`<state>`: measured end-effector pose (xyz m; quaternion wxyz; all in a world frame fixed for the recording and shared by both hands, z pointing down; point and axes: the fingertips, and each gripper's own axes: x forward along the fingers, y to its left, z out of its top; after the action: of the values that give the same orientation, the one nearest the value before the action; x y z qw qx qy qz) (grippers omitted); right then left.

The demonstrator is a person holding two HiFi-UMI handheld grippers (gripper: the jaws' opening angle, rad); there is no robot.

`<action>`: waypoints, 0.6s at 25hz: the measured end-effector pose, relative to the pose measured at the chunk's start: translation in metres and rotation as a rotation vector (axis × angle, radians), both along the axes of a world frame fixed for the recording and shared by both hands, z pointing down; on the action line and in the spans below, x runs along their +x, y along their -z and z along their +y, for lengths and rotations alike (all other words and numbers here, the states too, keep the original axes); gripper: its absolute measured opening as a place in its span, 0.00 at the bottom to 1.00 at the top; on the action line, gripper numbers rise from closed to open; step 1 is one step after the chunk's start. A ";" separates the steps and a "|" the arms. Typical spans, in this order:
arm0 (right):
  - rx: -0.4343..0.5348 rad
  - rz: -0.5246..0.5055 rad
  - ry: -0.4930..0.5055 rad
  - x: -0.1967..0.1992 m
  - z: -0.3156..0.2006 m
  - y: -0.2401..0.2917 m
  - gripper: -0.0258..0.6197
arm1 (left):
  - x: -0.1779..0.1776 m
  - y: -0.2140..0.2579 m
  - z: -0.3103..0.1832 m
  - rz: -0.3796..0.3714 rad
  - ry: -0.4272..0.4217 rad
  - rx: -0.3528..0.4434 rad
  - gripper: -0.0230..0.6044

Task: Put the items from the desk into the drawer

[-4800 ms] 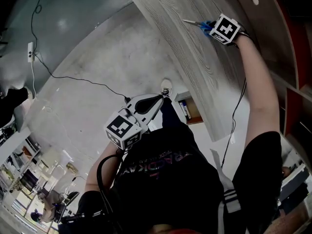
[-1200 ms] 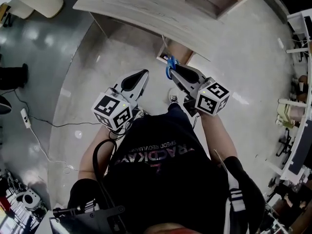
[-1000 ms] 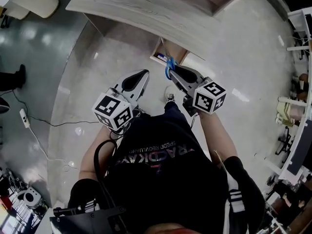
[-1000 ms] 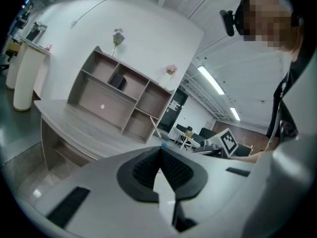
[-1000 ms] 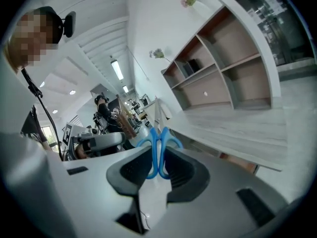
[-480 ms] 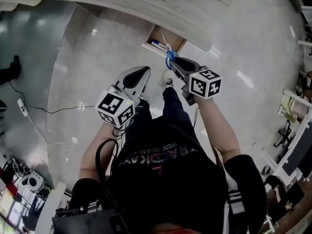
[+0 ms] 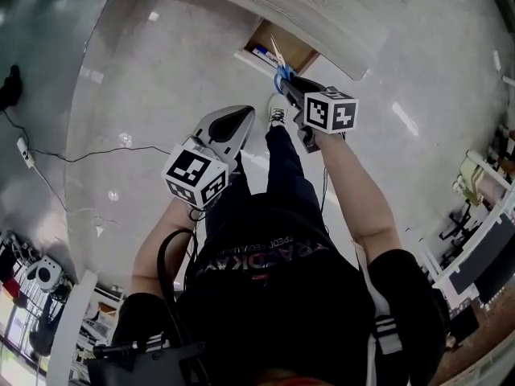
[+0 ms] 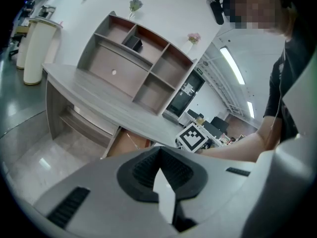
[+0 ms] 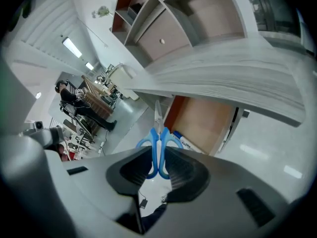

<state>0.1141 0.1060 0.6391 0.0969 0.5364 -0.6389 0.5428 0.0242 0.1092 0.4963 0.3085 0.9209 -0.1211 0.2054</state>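
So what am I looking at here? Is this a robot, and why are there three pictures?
No robot: a person holds a two-jaw gripper in each hand. One picture comes from a camera on the head, looking down; the other two from cameras riding on each gripper. The right gripper is shut on blue scissors, blades pointing toward the open drawer under the desk. The left gripper is shut and holds nothing.
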 end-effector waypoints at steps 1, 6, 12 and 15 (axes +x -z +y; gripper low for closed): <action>-0.014 0.009 0.001 0.002 -0.001 -0.005 0.19 | 0.000 -0.002 0.000 -0.005 0.003 -0.001 0.05; -0.085 0.066 -0.015 0.014 -0.009 -0.034 0.19 | -0.002 -0.015 -0.001 -0.025 0.023 -0.016 0.05; -0.165 0.094 -0.047 0.030 -0.018 -0.058 0.19 | -0.003 -0.025 0.013 -0.037 0.041 -0.056 0.05; -0.191 0.094 -0.070 0.039 -0.024 -0.063 0.19 | 0.000 -0.027 0.018 -0.042 0.044 -0.068 0.05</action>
<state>0.1532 0.0817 0.7024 0.1584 0.5715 -0.5602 0.5784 0.0239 0.1276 0.5231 0.3417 0.9024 -0.1408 0.2217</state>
